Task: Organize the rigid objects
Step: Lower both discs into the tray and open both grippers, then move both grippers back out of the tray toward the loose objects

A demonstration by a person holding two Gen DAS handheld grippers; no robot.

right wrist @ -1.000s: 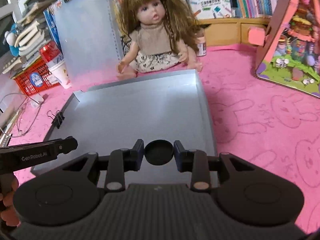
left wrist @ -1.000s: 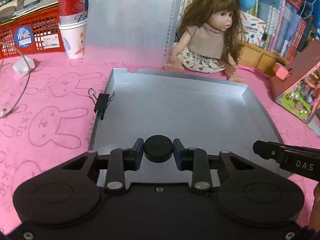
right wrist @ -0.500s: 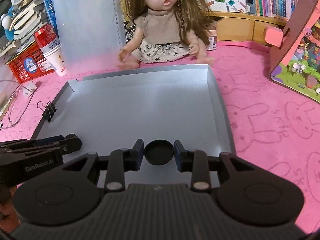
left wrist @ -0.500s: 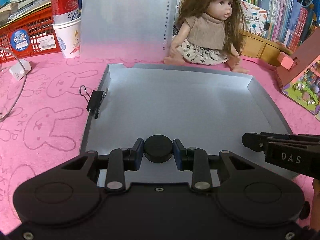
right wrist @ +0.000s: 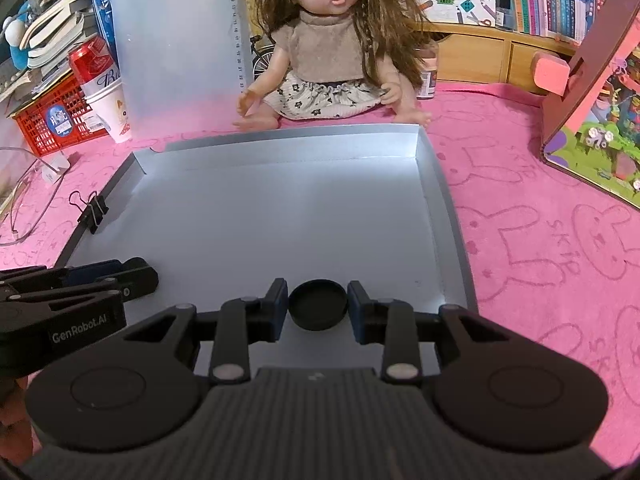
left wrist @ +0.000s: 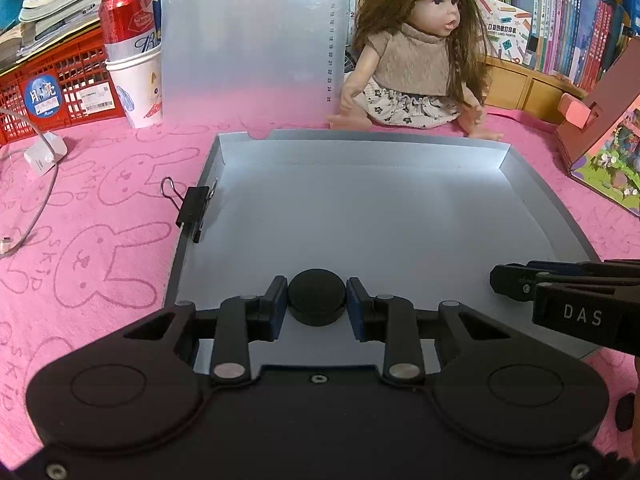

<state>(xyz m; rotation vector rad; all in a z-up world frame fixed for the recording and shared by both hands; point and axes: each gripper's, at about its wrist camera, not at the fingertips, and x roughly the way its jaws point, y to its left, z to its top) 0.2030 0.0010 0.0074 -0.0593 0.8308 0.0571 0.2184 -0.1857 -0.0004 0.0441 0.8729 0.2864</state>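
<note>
A shallow grey tray [left wrist: 360,208] lies on the pink bunny-print cloth. My left gripper [left wrist: 317,301] hangs over the tray's near left part, shut on a solid black round disc [left wrist: 316,290] held flat between its blue pads. My right gripper [right wrist: 318,309] hangs over the near right part of the tray [right wrist: 280,208], shut on a black round cap [right wrist: 318,299] with a raised rim. Each gripper shows in the other's view: the right gripper's fingers [left wrist: 520,284] at the right edge, the left gripper's fingers [right wrist: 120,280] at the left. The tray floor is bare.
A black binder clip [left wrist: 193,212] grips the tray's left wall. A doll [left wrist: 416,60] sits just behind the tray. A red can in a paper cup [left wrist: 136,52], a red basket [left wrist: 52,80], a charger with cable [left wrist: 42,156] and a toy house [left wrist: 600,128] stand around.
Both views have rolled slightly and now face the tray more squarely. The right gripper has edged inward over the tray. Both black pieces stay held between the pads.
</note>
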